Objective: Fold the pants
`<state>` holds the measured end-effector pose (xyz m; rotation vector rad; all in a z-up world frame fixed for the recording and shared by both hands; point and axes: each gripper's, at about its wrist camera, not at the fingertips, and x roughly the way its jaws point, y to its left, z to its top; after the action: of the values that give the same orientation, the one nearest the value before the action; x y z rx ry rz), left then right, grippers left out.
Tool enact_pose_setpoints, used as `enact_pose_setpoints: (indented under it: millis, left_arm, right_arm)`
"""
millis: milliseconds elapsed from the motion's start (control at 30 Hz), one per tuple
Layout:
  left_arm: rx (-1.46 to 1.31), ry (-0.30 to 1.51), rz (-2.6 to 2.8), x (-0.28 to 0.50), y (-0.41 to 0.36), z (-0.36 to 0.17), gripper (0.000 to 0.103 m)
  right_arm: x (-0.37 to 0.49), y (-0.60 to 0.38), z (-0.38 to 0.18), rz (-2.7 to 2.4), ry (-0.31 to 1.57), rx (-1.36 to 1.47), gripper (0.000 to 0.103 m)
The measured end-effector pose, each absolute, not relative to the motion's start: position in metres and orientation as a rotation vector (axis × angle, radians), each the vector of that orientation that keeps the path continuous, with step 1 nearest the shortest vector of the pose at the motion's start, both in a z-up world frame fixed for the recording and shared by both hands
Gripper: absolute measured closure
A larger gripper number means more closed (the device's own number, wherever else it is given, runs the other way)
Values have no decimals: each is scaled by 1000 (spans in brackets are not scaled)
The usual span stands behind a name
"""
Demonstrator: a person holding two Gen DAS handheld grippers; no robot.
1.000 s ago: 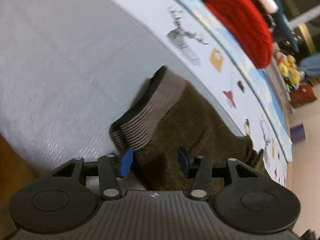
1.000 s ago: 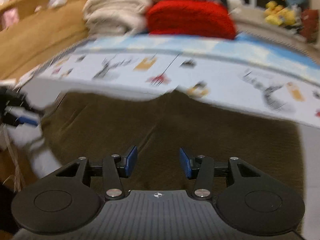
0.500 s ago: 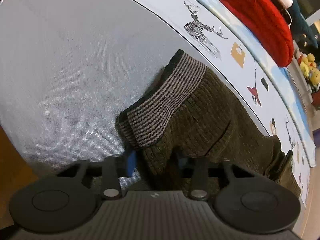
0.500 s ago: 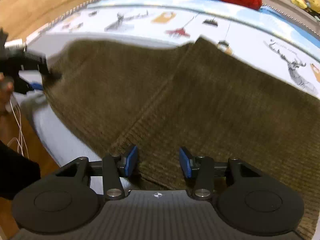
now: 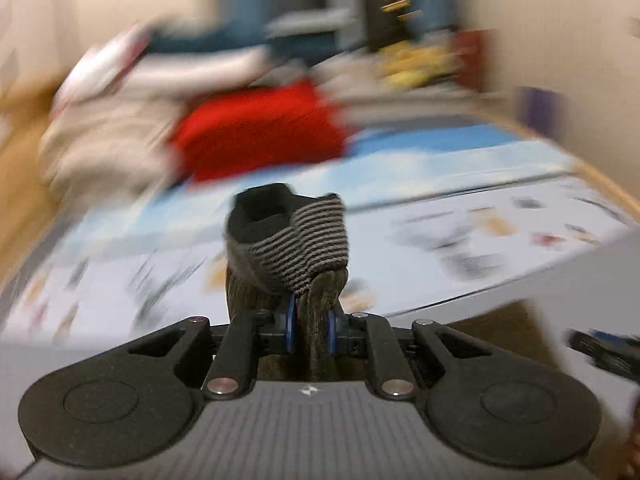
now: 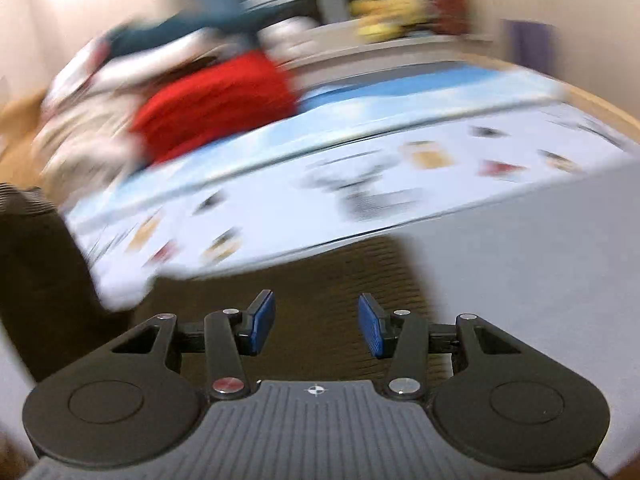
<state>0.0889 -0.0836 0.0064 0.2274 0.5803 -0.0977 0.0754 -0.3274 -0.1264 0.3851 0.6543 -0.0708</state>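
Note:
The pants are dark olive corduroy with a grey-and-black striped waistband (image 5: 298, 240). My left gripper (image 5: 310, 326) is shut on a bunch of the corduroy just below the waistband and holds it lifted, the waistband standing up past the fingertips. In the right wrist view the pants (image 6: 320, 276) lie flat on the grey bed sheet under my right gripper (image 6: 316, 326), which is open and empty just above the cloth. The lifted part of the pants (image 6: 36, 264) hangs dark at the left edge. Both views are blurred by motion.
A white printed sheet (image 6: 400, 184) with small pictures lies beyond the pants. A red knit item (image 5: 260, 128) and a pile of pale cloth (image 5: 104, 148) sit at the back left. A wooden bed edge (image 5: 612, 196) runs along the right.
My left gripper has closed on the pants by the waistband and lifted them off the sheet, turning toward the room. My right gripper stayed open and tilted up over the flat cloth.

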Motion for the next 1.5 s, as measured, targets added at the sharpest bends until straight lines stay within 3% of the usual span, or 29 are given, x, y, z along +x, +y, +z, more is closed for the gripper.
enact_pose_setpoints:
  millis: [67,100,133,167,367,433,633,733,800,867,933,1067,1133,1233,1267,1400,1467,1500]
  left_arm:
    - [299,544,-240,69,-154,3,86]
    - [324,561,-313,62,-182,-6,77]
    - [337,619,-418,58,-209,-19,58]
    - [329,690,-511,55,-228,-33,55]
    - [185,824,-470,68,-191,-64,55]
    - [214,861,-401,80,-157,-77,56]
    - [175,1012,-297,96,-66,-123,74]
    - [189,1057,-327,81,-53,-154,74]
    - [211,1020,-338,76,-50,-158,74]
    - [189,1017,-339,77,-48,-157,74]
    - [163,996,-351,76,-44,-155,73]
    - [99,937,-400,66,-41,-146,73]
    - [143,935,-433,67,-50,-151,72]
    - [212,945,-425,68,-56,-160,70]
    - [200,953,-423,71,-55,-159,70]
    - [126,957,-395,77,-44,-153,63]
    - [145,877,-366,73,-44,-146,65]
    - [161,886,-386,71,-46,-146,73]
  right_arm:
    - [64,-363,-135,-183,637,466,54]
    - [58,-378,-138,-227,632,499,54]
    - [52,-391,-143,-267,626,531,54]
    - [46,-403,-147,-292,627,566,53]
    - [42,-422,-173,-188,715,721,51]
    - [49,-412,-181,-79,772,747,44]
    - [82,-359,-192,95,903,649,32]
    - [99,-336,-200,32,990,542,31]
    - [99,-333,-200,28,993,559,36]
    - [97,-328,-194,39,970,533,61]
    - [88,-330,-185,50,926,512,69]
    - [57,-344,-144,53,767,480,71]
    - [51,-353,-150,-10,795,464,70]
    - [64,-364,-191,-19,1010,540,62]
    - [65,-366,-190,-21,992,540,54]
    - [61,-374,-175,-62,879,512,44]
    - [65,-378,-187,-73,936,535,39]
    - [68,-378,-197,-69,983,533,37]
